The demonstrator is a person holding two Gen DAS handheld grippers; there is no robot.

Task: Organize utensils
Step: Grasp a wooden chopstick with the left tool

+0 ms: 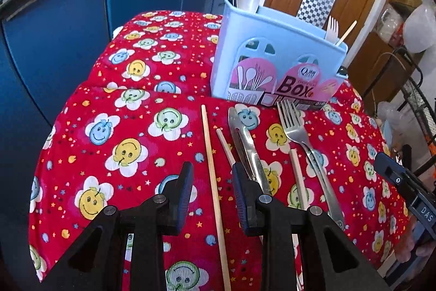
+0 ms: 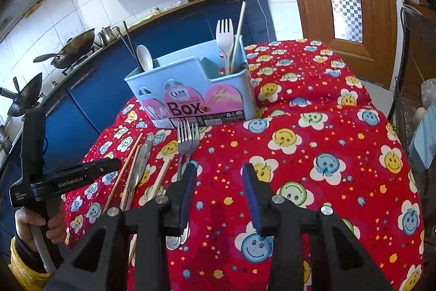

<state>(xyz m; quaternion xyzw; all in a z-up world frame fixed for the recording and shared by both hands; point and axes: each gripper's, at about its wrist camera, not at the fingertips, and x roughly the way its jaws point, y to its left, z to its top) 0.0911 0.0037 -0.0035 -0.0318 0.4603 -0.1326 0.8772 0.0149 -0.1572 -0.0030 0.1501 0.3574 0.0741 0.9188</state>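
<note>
Between the fingers of the left gripper [image 1: 211, 188] runs a long chopstick [image 1: 212, 176], the jaws spread with a gap either side and nothing pinched; the right gripper [image 2: 219, 190] is likewise spread and empty, above bare cloth [image 2: 327, 182] just right of the forks [image 2: 188, 139]. I judge the step to be picking that chopstick: lower until the pads flank it at cloth level, close squarely across it, keep clear of the short chopstick [image 1: 224, 145] and tongs [image 1: 246, 146] alongside. The box [image 1: 275, 67] stands upright just beyond the row, so lift high enough to clear its rim.
</note>
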